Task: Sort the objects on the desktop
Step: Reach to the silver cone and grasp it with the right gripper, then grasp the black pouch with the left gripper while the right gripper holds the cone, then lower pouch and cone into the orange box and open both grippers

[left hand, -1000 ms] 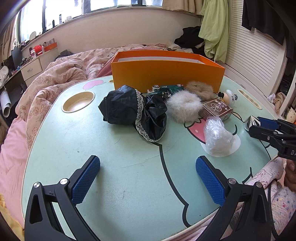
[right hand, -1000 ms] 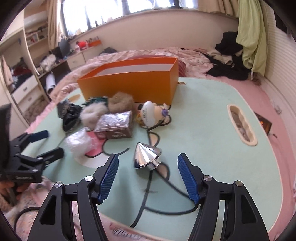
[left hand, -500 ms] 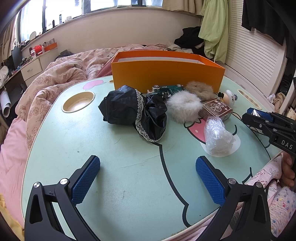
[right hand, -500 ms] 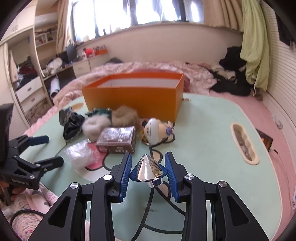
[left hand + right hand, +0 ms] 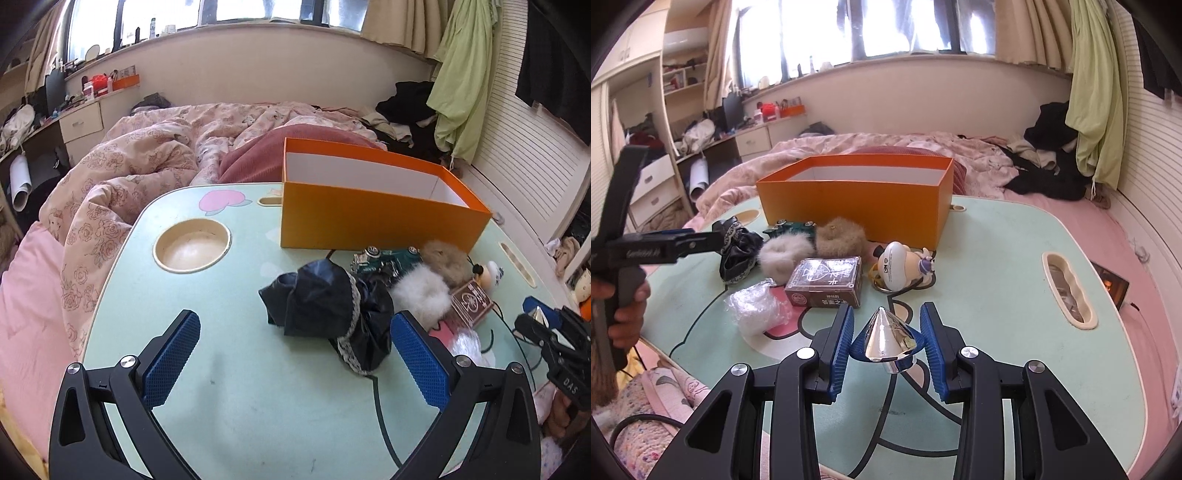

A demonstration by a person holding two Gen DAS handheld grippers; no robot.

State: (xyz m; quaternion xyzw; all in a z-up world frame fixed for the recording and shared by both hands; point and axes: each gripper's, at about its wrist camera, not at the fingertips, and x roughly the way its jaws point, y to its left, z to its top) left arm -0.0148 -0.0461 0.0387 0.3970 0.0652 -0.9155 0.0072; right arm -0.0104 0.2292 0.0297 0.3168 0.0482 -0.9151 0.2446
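right gripper (image 5: 886, 343) jaws now clamped on the silver cone (image 5: 885, 341), wide apart a second ago; left gripper (image 5: 295, 365) jaws apart, black cloth (image 5: 328, 310) now at 1 o'clock

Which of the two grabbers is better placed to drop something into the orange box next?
Probably the right gripper: it is shut on the silver cone, facing the orange box. The left gripper is open, holding nothing.

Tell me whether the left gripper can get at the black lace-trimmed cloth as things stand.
Probably yes: the left gripper is open and empty, the black lace-trimmed cloth lies just ahead, and nothing stands between them.
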